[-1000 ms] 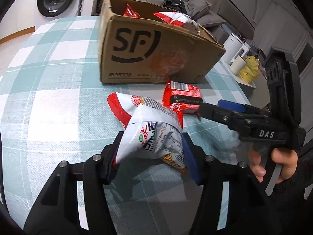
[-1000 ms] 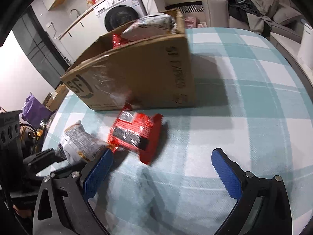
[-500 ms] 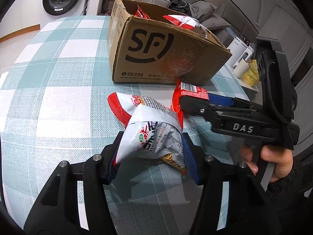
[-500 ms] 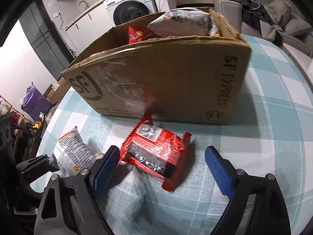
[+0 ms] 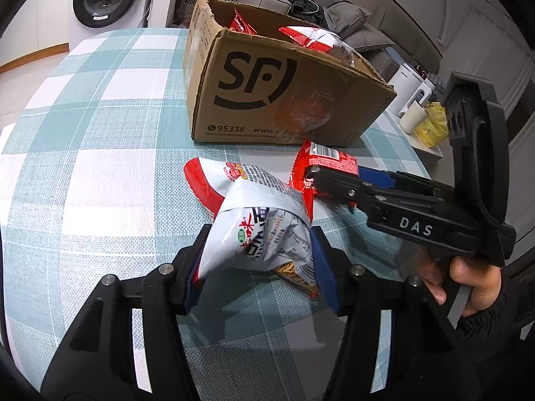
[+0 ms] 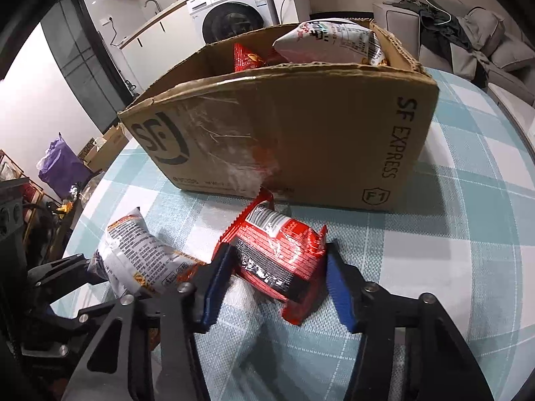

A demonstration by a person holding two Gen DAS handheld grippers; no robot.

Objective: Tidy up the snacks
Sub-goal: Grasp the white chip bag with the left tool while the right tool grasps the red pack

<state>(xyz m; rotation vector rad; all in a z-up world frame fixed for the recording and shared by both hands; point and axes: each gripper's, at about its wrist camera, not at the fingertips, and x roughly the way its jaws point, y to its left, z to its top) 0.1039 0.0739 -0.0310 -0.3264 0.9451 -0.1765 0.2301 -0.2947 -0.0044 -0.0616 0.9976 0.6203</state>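
My left gripper [image 5: 259,260] is shut on a white and red snack bag [image 5: 257,224], which also shows in the right wrist view [image 6: 140,260]. My right gripper [image 6: 277,284] has its blue pads on both sides of a red snack packet [image 6: 277,254] that lies on the checked tablecloth; the jaws are closed in against it. In the left wrist view the packet [image 5: 321,163] lies under the right gripper's fingers [image 5: 337,183]. A brown SF cardboard box [image 5: 281,97] stands just behind and holds several snack bags [image 6: 331,43].
The table [image 5: 100,153] has a teal and white checked cloth. A washing machine [image 6: 234,10] stands behind. A white kettle and a yellow item [image 5: 431,127] sit on a low stand to the right. A sofa with clothes [image 6: 468,33] is at the back right.
My right gripper has moved forward to the red packet and its jaws have closed in around it. My left gripper keeps holding the white bag.
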